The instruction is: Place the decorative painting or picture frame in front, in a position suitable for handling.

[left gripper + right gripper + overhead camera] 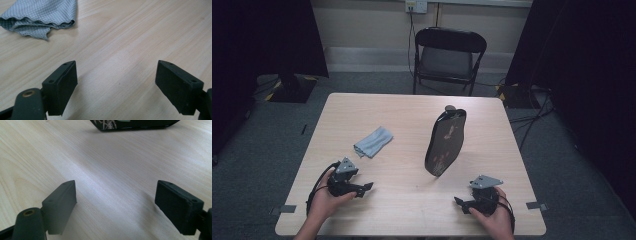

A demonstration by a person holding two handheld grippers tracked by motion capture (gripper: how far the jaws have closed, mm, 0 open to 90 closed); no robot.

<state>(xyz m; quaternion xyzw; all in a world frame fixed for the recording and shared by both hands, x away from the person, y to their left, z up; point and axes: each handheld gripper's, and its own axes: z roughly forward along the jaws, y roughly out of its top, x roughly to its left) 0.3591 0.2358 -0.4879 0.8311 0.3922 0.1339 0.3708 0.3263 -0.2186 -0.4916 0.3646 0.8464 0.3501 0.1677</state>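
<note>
A tall, flat black vase (445, 142) with a reddish pattern stands upright near the middle of the wooden table (412, 200); its base (135, 125) shows at the top of the right gripper view. A crumpled grey cloth (373, 141) lies left of it, also seen in the left gripper view as cloth (40, 17) at the upper left. My left gripper (368, 187) rests low at the front left, jaws wide apart over bare wood (116, 72). My right gripper (458, 201) sits at the front right, jaws likewise open and holding nothing (115, 192).
A black folding chair (447, 57) stands beyond the far edge of the table. Dark curtains hang at both sides, and cables run over the grey carpet at the right. Tape marks (536, 205) sit at the table's front corners.
</note>
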